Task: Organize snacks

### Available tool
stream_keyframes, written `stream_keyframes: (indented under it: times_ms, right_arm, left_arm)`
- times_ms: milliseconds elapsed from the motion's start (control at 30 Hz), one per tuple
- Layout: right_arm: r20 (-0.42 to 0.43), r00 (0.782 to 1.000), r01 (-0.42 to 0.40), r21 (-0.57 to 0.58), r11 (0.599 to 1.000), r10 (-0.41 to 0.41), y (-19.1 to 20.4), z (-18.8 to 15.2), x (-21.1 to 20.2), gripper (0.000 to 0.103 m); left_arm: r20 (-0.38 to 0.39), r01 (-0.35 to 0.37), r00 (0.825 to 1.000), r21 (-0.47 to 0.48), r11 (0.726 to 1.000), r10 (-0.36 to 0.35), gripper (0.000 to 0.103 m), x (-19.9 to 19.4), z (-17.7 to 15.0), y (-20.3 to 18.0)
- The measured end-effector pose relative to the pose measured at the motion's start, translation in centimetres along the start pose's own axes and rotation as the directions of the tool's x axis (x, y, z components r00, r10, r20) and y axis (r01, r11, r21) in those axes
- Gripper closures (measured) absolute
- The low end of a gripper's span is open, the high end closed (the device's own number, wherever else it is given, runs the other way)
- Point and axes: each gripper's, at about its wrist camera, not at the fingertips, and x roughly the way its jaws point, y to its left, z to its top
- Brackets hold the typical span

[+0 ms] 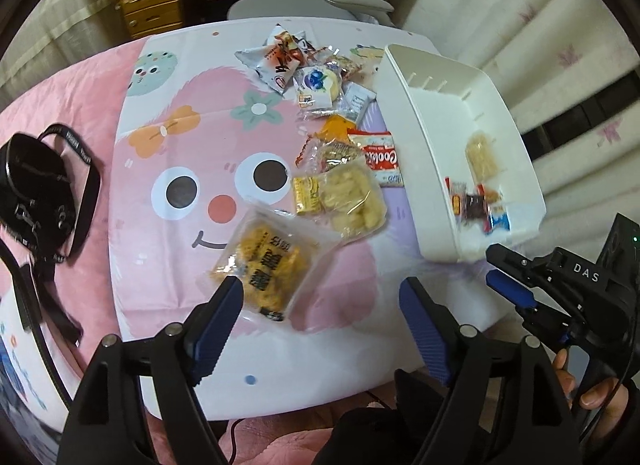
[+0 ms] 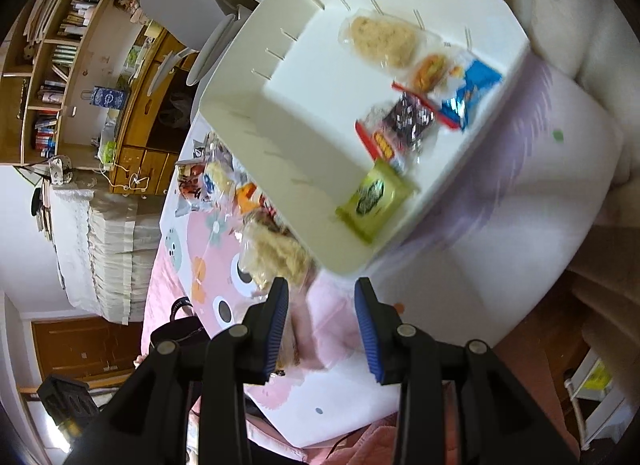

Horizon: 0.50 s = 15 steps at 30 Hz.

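the left gripper [image 1: 320,293] had its fingers spread wide and empty, one tip at the near edge of the orange snack bag [image 1: 266,261], which lay just ahead with its long axis running away from them. the right gripper [image 2: 322,297] stood part open, holding nothing, nearer the white bin [image 1: 404,145]. the bin held about five packets; roughly ten lay loose on the desk [image 1: 160,265].

The snacks in the bin [image 2: 248,113] are motion-blurred in the right wrist view; labels are unreadable. The bin hides part of the snack pile [image 2: 224,189]. The black bag [image 1: 32,193] is cut off at the left wrist view's edge.
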Motion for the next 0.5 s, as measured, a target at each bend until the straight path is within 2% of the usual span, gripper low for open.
stream_keyframes:
  times_ms: [267, 500]
  right_arm:
    - [0.037, 0.999, -0.016, 0.087, 0.996, 0.013, -0.5, -5.8, 1.8, 0.068]
    - [0.11, 0.994, 0.009, 0.053, 0.999, -0.015, 0.0, -8.8, 2.3, 0.057]
  left_arm:
    - [-0.02, -0.017, 1.0, 0.18, 0.984, 0.021, 0.024, 0.7, -0.5, 2.5]
    - [-0.101, -0.013, 0.994, 0.276, 0.961, 0.042, 0.024, 3.0, -0.4, 3.8]
